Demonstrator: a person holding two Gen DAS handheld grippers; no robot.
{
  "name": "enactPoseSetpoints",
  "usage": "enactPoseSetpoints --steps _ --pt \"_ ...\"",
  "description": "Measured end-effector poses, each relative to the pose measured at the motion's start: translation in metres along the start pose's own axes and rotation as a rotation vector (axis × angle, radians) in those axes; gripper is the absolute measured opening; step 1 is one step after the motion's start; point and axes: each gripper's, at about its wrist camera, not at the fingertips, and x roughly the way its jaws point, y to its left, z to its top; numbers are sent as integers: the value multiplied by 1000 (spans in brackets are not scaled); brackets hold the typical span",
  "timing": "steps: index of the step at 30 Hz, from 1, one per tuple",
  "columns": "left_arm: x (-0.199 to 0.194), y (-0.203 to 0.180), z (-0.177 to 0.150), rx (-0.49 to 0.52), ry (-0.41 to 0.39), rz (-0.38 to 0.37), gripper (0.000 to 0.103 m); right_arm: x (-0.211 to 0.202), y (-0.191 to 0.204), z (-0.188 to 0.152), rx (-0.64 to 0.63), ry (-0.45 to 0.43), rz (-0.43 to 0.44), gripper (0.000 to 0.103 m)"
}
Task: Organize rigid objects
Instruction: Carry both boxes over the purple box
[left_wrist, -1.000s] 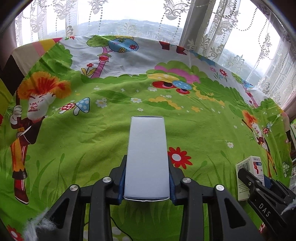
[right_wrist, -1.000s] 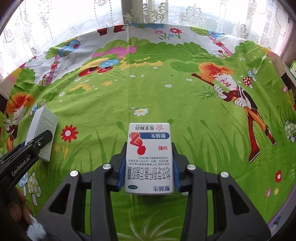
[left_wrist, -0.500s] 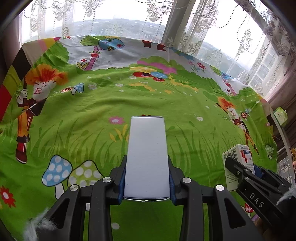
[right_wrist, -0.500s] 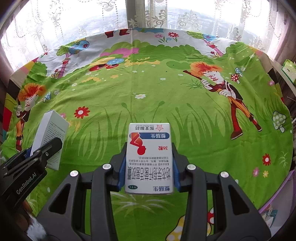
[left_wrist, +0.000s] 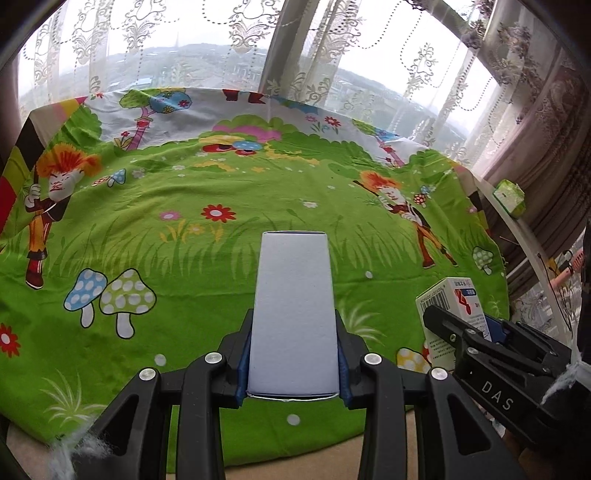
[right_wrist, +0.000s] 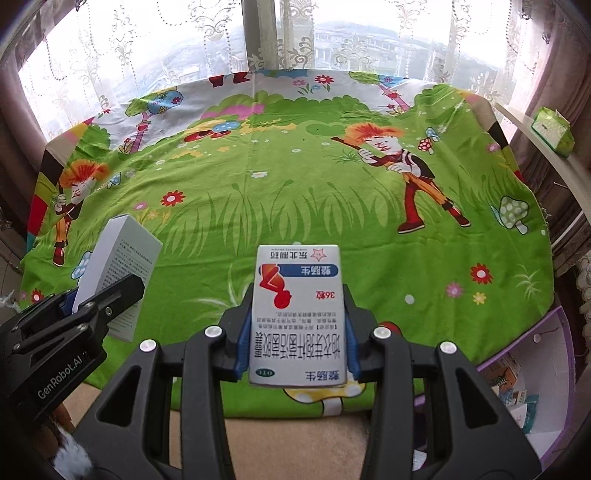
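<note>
Left wrist view: left hand-held gripper (left_wrist: 293, 363) pinching a plain white box (left_wrist: 293, 314) by its long sides, box held clear above the cartoon-printed cloth (left_wrist: 221, 266) at frame centre. At lower right of the same view, right hand-held gripper (left_wrist: 476, 332) clamped on a printed medicine box (left_wrist: 448, 306).

Right wrist view: same medicine box (right_wrist: 299, 314) centred between blue pads (right_wrist: 242, 347), print upside down, held above the near edge of the cloth. White box visible again at middle left, tilted, in the left hand-held gripper (right_wrist: 103, 299). At lower right, a purple-rimmed white bin (right_wrist: 550, 373) with a few small cartons inside, probably the destination, though not certain.

Risks from here: both boxes light cardboard with smooth faces, gripped only along the lower part, so liable to pivot or slide out under a quick swing. Too hard a squeeze likely to dent the walls. Two grippers close side by side, so risk of collision if both head for the bin together. Release from height likely to tumble a box onto its side.
</note>
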Motion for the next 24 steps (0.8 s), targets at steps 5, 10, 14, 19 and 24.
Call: enactPoseSetpoints --steps 5,10,14,19,24 --pt "-12 -33 -13 51 6 -47 37 -24 -26 -19 29 -6 -13 44" --pt "-22 -71 -28 121 18 -101 37 -48 -55 -36 65 -17 -41 44" --pt "-29 -103 -42 191 24 -143 37 -68 -84 -53 98 -17 -72 44" --pt "-35 -140 -58 273 41 -198 37 -92 -120 -76 153 -24 -115 44" --pt "-41 -178 -77 358 51 -247 37 -112 -153 -99 195 -29 -168 44"
